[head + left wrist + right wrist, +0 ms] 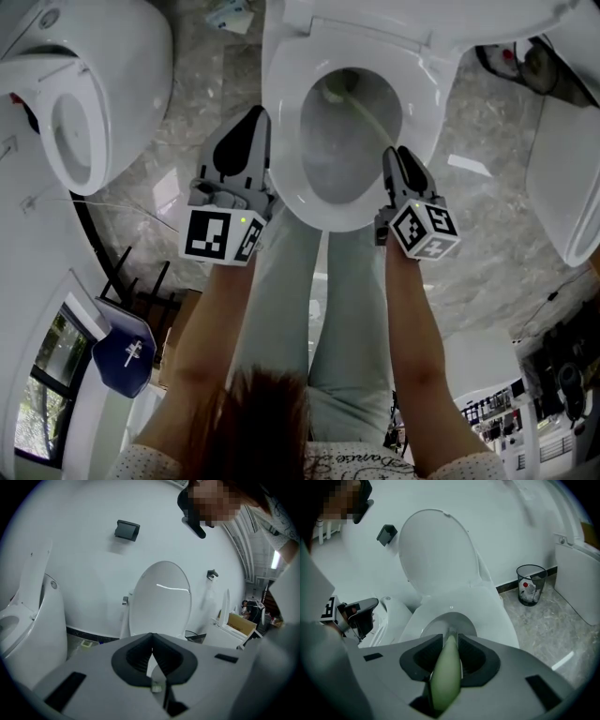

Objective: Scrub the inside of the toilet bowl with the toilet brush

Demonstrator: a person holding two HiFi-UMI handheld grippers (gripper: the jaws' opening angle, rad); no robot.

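A white toilet (pixel 291 141) with its lid (pixel 436 555) raised stands in front of me. My right gripper (pixel 394 159) is shut on the pale green handle (pixel 446 672) of the toilet brush. The handle (pixel 370 117) slants down into the bowl and the brush head (pixel 336 89) sits near the drain at the far side. My left gripper (pixel 251 127) hovers over the bowl's left rim, shut with nothing between its jaws. In the left gripper view that gripper (pixel 152 656) points at the raised lid (pixel 160 599).
A second toilet (pixel 84 84) stands to the left and another white fixture (pixel 562 178) to the right. A wire wastebasket (pixel 531 584) sits on the marble floor by the wall. A person's legs (pixel 319 309) stand right before the bowl.
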